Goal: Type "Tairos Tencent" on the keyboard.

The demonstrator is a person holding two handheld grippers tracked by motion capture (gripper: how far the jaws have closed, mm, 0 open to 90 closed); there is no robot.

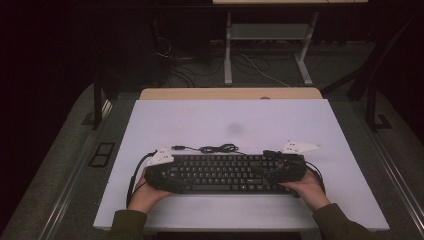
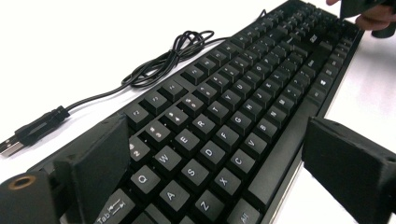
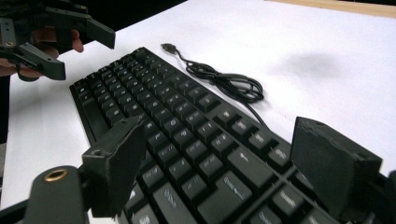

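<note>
Two grippers were on the job, the left gripper (image 1: pixel 162 176) at the left end of the black keyboard (image 1: pixel 225 173) and the right gripper (image 1: pixel 288 169) at the right end, and the keyboard sat flat near the front edge of the white table (image 1: pixel 200 125). Both had their jaws spread wide, straddling the keyboard front to back at each end, though honestly I couldn't tell if the pads were actually touching it. Its cable (image 1: pixel 218 148) lay in a loose coil on the table just behind it, with the USB plug (image 2: pixel 9 147) resting free off toward the left.
</note>
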